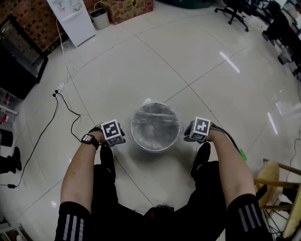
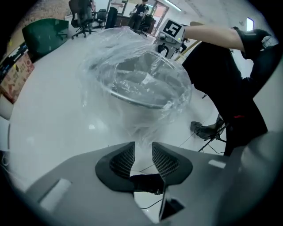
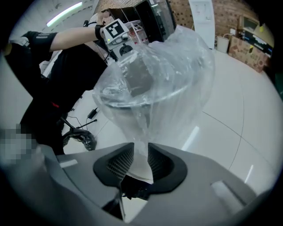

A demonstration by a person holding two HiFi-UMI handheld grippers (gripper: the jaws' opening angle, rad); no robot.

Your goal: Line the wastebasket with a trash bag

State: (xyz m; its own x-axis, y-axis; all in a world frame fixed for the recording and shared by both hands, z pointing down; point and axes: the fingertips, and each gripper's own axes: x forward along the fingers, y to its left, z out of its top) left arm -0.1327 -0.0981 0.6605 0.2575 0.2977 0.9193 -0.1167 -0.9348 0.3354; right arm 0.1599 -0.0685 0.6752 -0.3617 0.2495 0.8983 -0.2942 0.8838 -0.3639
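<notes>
A round wastebasket [image 1: 155,128] stands on the pale tiled floor, and a clear trash bag [image 2: 137,75] is draped over its rim and down its sides. My left gripper [image 2: 143,152] is at the basket's left side, its jaws apart, and the bag's lower edge hangs just ahead of the gap. My right gripper [image 3: 140,154] is at the basket's right side. A strip of the bag [image 3: 159,79] runs down between its parted pads, which do not press on it. In the head view both grippers [image 1: 123,138] [image 1: 189,135] flank the basket.
A black cable [image 1: 66,106] trails across the floor at left. A white cabinet [image 1: 73,19], a small white bin [image 1: 99,19] and a cardboard box [image 1: 127,9] stand at the back. A wooden stool [image 1: 277,183] is at the right, and the person's shoes [image 1: 202,157] are near the basket.
</notes>
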